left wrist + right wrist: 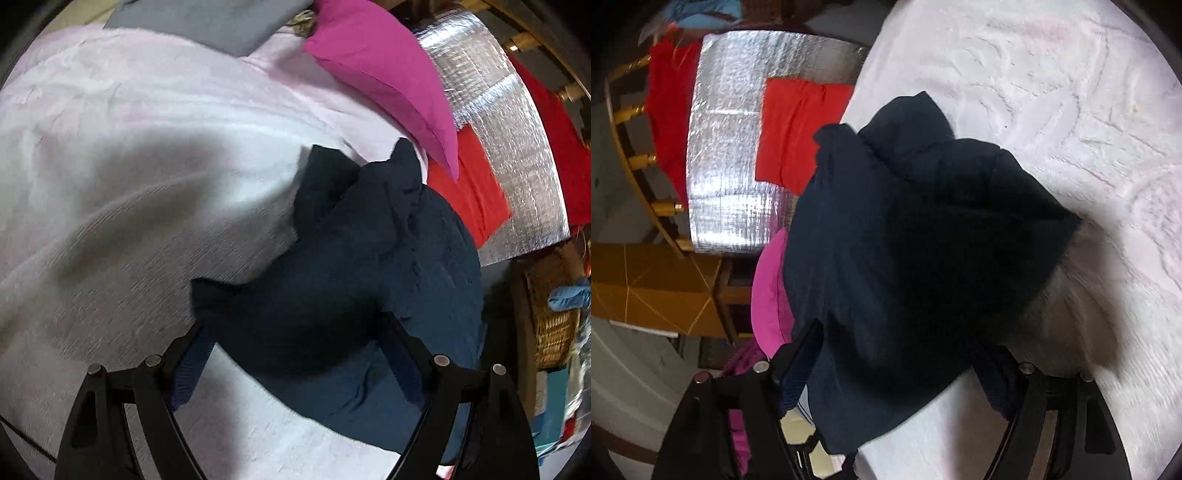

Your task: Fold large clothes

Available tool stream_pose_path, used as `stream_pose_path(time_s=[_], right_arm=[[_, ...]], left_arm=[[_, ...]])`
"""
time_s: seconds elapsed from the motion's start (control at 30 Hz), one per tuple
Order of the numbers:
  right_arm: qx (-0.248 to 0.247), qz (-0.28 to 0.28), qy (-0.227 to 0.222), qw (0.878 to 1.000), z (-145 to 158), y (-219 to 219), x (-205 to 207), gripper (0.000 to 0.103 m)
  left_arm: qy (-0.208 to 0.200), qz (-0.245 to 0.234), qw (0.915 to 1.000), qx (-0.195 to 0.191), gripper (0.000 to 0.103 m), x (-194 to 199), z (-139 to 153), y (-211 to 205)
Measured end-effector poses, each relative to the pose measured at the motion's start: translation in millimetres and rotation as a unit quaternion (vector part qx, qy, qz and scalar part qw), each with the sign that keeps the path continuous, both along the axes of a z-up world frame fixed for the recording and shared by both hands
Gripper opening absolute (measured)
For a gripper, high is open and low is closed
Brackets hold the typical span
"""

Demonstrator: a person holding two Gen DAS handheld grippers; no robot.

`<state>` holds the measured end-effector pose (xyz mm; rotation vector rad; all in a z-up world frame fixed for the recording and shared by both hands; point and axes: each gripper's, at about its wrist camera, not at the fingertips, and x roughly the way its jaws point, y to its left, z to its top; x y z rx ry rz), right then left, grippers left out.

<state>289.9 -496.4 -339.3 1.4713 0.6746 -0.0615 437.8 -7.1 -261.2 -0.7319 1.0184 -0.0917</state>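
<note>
Care was what the step wanted: the navy garment [347,266] lay bunched between and ahead of both wide-spread grippers, left gripper [295,343] and right gripper [901,369] (neither pressing it), needing corners gripped evenly.

A pale pink bedspread [1052,92] is covering the bed beside a silver foil mat [731,147], while a wooden rail [639,162], a wicker basket [554,325] and an ochre cabinet [653,288] are standing around it.
</note>
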Motion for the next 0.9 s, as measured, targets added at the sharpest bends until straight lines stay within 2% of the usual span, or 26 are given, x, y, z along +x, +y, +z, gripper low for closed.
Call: stream_pose_path(time_s=[0.07,0.17,0.2,0.27,0.3,0.73,0.9], right_arm=[[-0.001,-0.008,-0.008,1.000,-1,-2,6,0.081],[-0.030,-0.002,-0.003,1.000,2,0,17,0.081],[-0.048,0.004,0.000,0.999,6,3,22,0.078],[-0.076,0.013,0.009,0.997,11,8,26,0.064],[-0.085,0.017,0.012,0.996,11,9,26,0.063],[-0.085,0.020,0.020,0.996,17,12,34,0.061],[-0.082,0.021,0.019,0.996,15,10,32,0.061]], left_arm=[[-0.009,-0.004,0.9995,0.030,0.088,1,4,-8],[-0.025,-0.024,0.9945,0.099,0.088,2,10,-23],[-0.030,-0.029,0.9925,0.115,0.087,3,11,-27],[-0.044,-0.042,0.9870,0.149,0.087,5,15,-36],[-0.048,-0.044,0.9850,0.160,0.086,7,15,-38],[-0.078,-0.050,0.9669,0.238,0.085,6,22,-58],[-0.082,-0.052,0.9642,0.247,0.085,5,23,-60]])
